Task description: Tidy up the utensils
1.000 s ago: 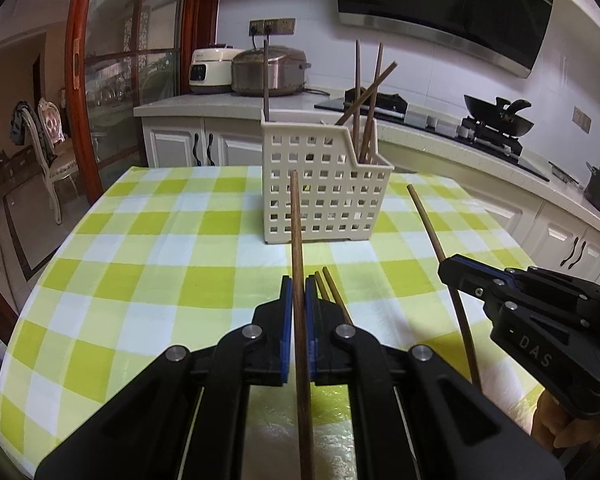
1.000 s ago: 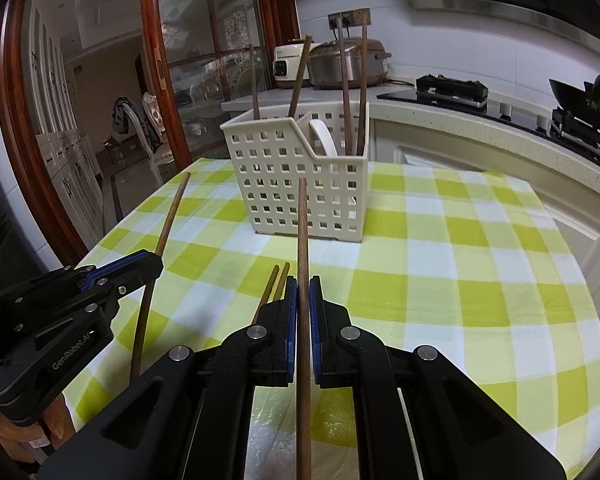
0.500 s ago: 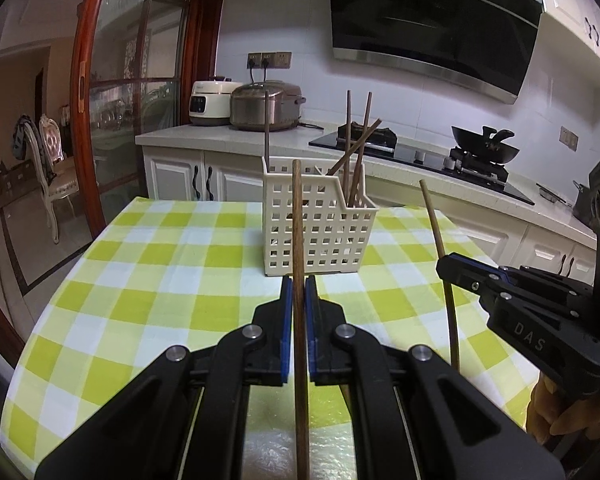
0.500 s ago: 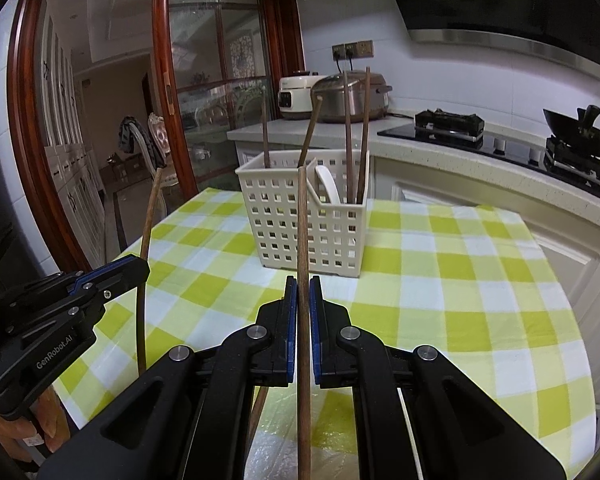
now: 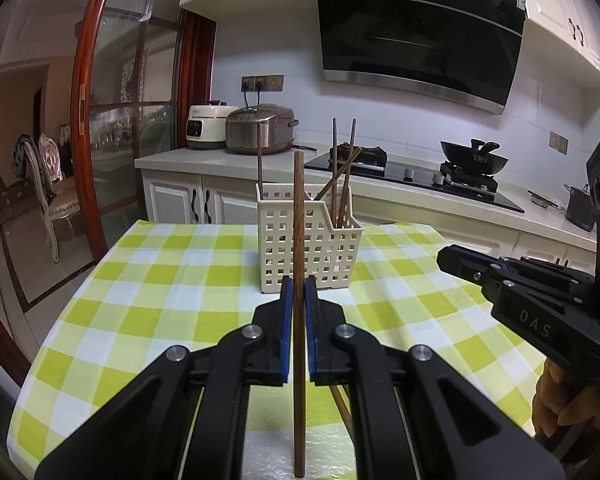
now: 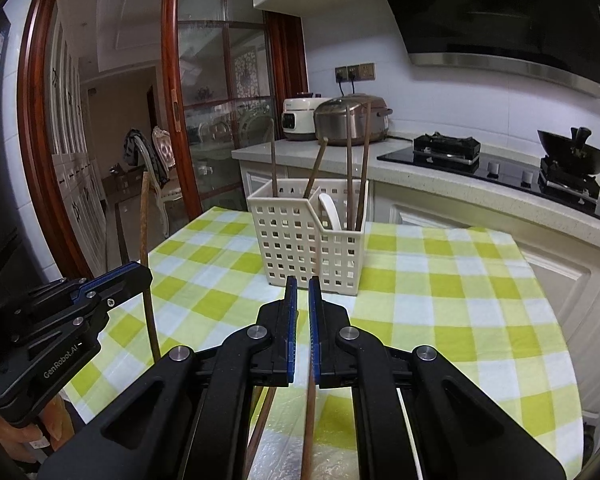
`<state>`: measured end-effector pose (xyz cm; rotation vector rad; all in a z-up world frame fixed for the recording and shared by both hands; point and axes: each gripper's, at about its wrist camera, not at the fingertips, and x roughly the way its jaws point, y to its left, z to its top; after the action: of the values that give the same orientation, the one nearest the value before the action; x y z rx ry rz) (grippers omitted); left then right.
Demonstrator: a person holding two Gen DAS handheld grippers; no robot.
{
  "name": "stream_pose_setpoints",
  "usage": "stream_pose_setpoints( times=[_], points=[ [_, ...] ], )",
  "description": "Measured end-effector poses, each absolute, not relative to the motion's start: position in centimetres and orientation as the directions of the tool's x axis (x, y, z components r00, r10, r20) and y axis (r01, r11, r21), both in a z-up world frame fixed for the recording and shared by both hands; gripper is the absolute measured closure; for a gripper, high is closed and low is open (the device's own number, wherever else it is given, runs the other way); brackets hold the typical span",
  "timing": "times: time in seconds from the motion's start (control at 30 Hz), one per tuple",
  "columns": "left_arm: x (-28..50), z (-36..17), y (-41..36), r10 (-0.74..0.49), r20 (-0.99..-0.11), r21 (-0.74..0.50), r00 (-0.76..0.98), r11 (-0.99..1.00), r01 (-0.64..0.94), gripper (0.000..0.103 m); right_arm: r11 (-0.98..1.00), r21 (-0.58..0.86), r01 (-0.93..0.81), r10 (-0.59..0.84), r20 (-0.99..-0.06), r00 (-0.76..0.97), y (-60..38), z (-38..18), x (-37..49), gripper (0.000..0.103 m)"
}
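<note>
My left gripper [image 5: 298,284] is shut on a brown chopstick [image 5: 298,208] that stands upright in front of the cream slotted basket [image 5: 312,252]. The right wrist view shows the same gripper [image 6: 144,274] at the left, its chopstick [image 6: 144,220] vertical. My right gripper [image 6: 303,284] is shut; a chopstick [image 6: 308,420] shows only behind and below its pads, none above the tips. It appears at the right of the left wrist view as well [image 5: 444,254]. The basket [image 6: 300,240] holds several chopsticks and a white spoon [image 6: 328,208].
A green-and-white checked cloth [image 5: 160,280] covers the table. Two loose chopsticks [image 6: 262,420] lie on it near me. Behind are a counter with rice cookers [image 5: 260,128], a hob and a wok [image 5: 472,156]. A glass door stands at the left. A hand [image 5: 568,400] holds the right gripper.
Both grippers have risen off the table with their chopsticks, and the basket now sits lower and farther off. The right chopstick no longer sticks up above the right fingertips.
</note>
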<state>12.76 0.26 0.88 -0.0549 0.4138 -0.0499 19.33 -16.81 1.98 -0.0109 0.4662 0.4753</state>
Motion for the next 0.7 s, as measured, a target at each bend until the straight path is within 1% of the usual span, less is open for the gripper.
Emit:
stream_pose_setpoints(
  times=[0.13,0.27,0.37,0.53,0.7],
  points=[
    [12.7,0.9,0.1,-0.055,-0.397,-0.053,0.916,0.998,0.037,0.097,0.891,0.094,-0.445,0.438,-0.444,0.782,-16.9,1.9,19.2,0.097],
    [12.7,0.9,0.1,-0.056,-0.401,-0.052,0.914,0.998,0.038,0.097,0.895,0.118,-0.431,0.430,-0.489,0.759,-17.2,0.7,20.1,0.096],
    [12.8,0.8,0.3,-0.062,-0.401,-0.060,0.914,0.997,0.042,0.097,0.893,0.120,-0.434,0.422,-0.558,0.714,-16.8,-1.0,21.9,0.088],
    [12.8,0.6,0.4,-0.055,-0.396,-0.045,0.917,0.998,0.040,0.097,0.894,0.113,-0.435,0.393,-0.664,0.636,-15.3,-4.6,25.4,0.088],
    [13.2,0.5,1.1,-0.061,-0.404,-0.068,0.913,0.997,0.037,0.097,0.884,0.122,-0.451,0.397,-0.705,0.587,-13.3,-6.4,27.8,0.088]
  ],
)
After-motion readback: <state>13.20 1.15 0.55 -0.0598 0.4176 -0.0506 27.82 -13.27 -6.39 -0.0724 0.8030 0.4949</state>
